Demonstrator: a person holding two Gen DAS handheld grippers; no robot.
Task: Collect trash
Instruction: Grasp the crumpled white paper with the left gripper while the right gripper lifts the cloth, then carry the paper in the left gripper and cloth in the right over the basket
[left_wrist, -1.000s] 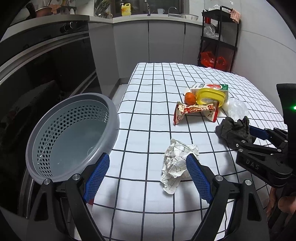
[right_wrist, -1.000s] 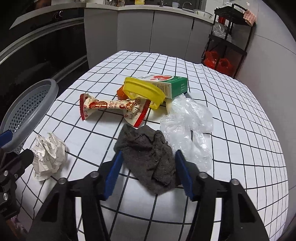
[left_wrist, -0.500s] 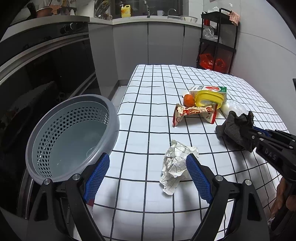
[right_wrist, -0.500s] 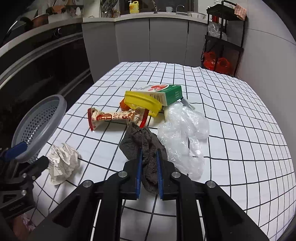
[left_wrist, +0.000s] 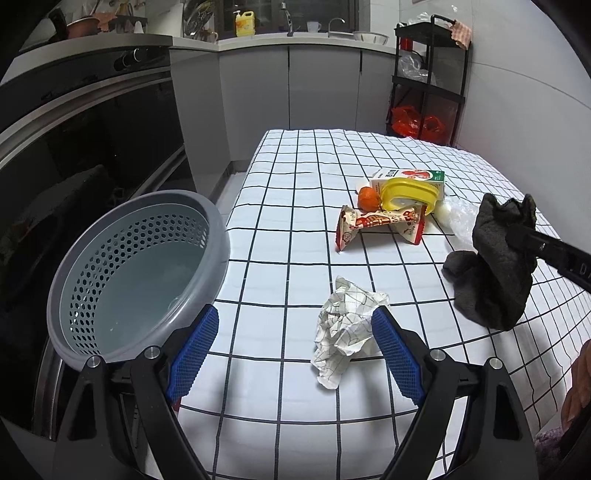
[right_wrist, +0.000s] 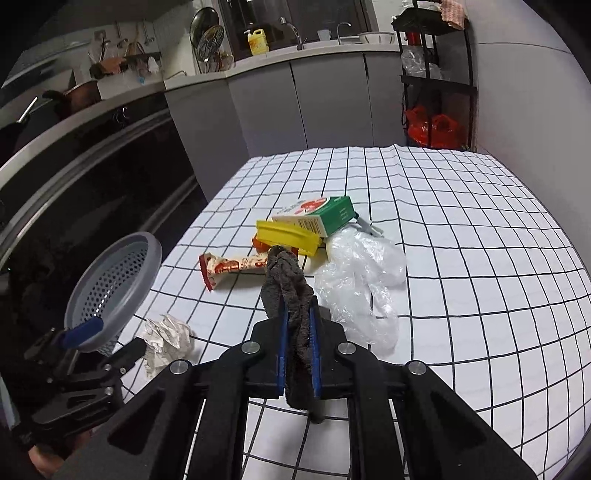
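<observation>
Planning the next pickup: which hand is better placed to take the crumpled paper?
Left. Its open tongs already sit beside the crumpled paper, while the right tongs are shut on the dark cloth.

Dark grey cloth (right_wrist: 291, 288), black-gridded white tablecloth (right_wrist: 461, 258)

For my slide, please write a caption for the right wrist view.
Right gripper shut on a dark rag above the checked table, near the grey basket.

One basket (left_wrist: 140, 236), one rag (left_wrist: 491, 266), one paper wad (left_wrist: 347, 325), one carton (left_wrist: 410, 177)
</observation>
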